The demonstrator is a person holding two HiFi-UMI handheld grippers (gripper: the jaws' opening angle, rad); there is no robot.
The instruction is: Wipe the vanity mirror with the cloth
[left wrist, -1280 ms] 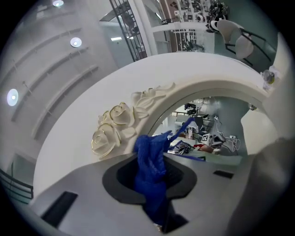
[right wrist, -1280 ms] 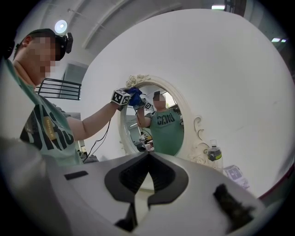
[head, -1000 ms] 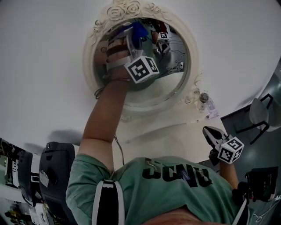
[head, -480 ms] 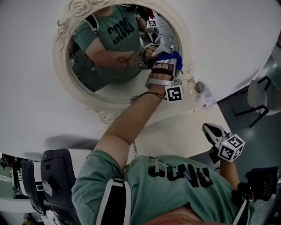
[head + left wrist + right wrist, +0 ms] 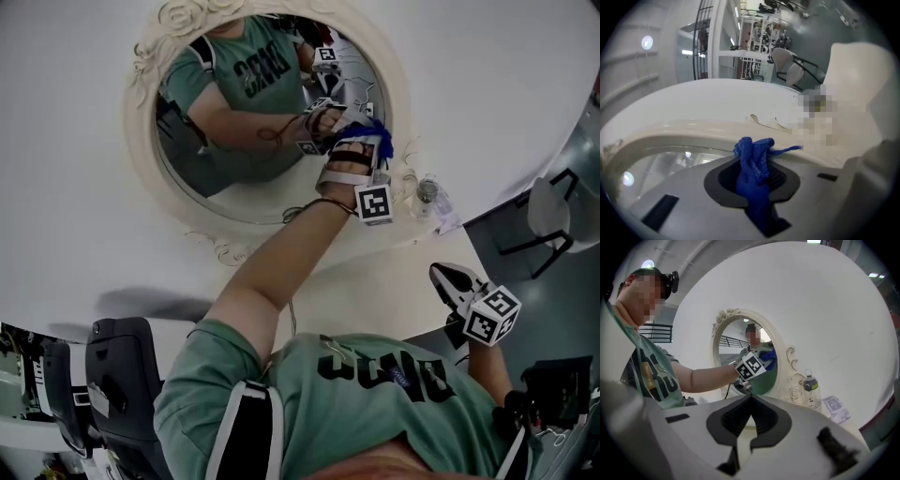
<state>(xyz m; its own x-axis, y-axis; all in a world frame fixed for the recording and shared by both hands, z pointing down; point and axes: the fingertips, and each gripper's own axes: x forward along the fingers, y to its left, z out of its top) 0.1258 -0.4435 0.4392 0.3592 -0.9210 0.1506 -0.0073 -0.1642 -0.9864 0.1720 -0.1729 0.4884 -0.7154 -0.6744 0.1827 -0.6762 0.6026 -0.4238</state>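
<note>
Head view first. Got the left gripper (image 5: 366, 141) reaching up with its fingers clenched on the blue cloth (image 5: 379, 129), pressing it at the right side of the vanity mirror (image 5: 246, 178), right at the join of glass and ornate frame. Probably working the rim, judging by that spot. Holding the right gripper (image 5: 448, 279) low, off the front edge of the desk (image 5: 375, 277) and well apart from everything, presumably just to stay out of the way. Worth minding the small bottle (image 5: 427, 192) just beside the frame on the right, so not much room to swing in that direction. Plenty of open glass toward the left though.

Left gripper view next. Showing the cloth bunched tight between the fingers, with a tuft poking out toward the frame's rim. Can't tell from here whether touching glass or frame.

Right gripper view last. Fingers pressed together, gripping nothing. Looking across at the mirror standing upright along the desk's back edge, with the bottle and a scrap of paper (image 5: 834, 408) toward the desk's right edge.
</note>
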